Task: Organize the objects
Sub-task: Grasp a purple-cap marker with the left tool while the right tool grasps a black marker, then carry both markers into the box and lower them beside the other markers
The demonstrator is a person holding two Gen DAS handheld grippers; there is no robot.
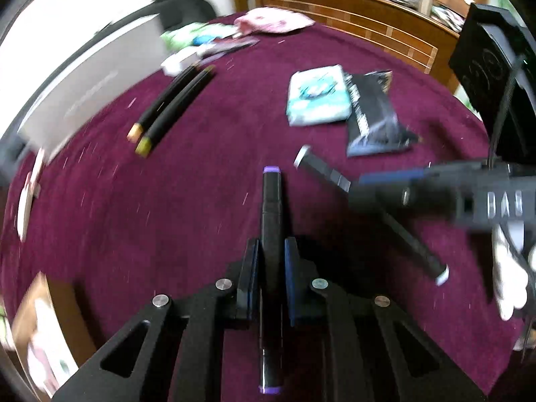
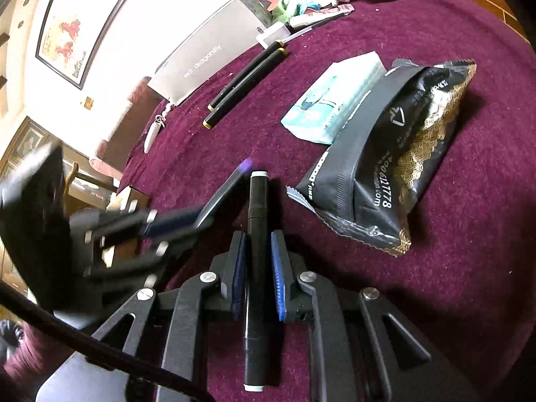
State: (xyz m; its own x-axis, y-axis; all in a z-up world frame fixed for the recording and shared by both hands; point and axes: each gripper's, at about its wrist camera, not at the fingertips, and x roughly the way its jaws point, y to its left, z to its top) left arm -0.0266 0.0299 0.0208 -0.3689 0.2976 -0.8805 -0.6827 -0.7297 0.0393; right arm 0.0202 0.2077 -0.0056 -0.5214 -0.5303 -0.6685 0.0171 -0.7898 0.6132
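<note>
Black markers: four (two lying paired (image 2: 246, 82)); left gripper (image 1: 271, 258) clamps purple-capped marker (image 1: 272, 221), right gripper (image 2: 258, 251) clamps white-capped marker (image 2: 256, 234).

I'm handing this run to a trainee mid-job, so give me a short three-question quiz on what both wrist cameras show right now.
1. True or false: the left gripper is shut on a purple-capped marker.
2. What cap colour has the marker in the right gripper?
3. The two markers lying together on the cloth are: A) crossed, B) side by side, C) far apart.

Key: 1 true; 2 white; 3 B.
</note>
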